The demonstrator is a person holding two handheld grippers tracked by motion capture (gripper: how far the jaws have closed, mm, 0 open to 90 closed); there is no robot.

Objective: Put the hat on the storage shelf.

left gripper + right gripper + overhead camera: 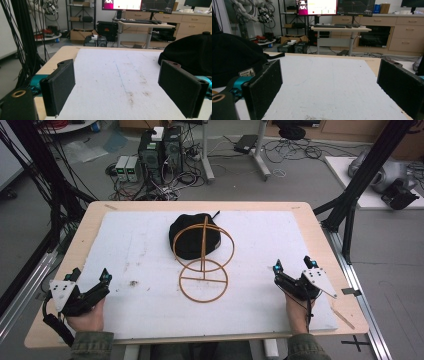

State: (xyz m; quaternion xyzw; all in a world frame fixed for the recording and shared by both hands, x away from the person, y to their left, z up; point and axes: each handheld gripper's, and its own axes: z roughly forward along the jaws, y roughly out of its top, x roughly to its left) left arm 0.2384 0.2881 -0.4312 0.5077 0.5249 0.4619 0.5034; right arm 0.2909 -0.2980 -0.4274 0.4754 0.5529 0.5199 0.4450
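Nothing started as far as the frames show. Black cap lies on the white mat at mid-tabletop, just behind the wire hat stand, touching or nearly so, not on it. Left hand-held gripper rests near the front left of the mat, jaws wide, nothing between them. Right hand-held gripper sits near the front right, jaws also wide and empty. Both are well apart from cap and stand. Likely left to do: reach in, grasp the cap, seat it over the stand's top loop.
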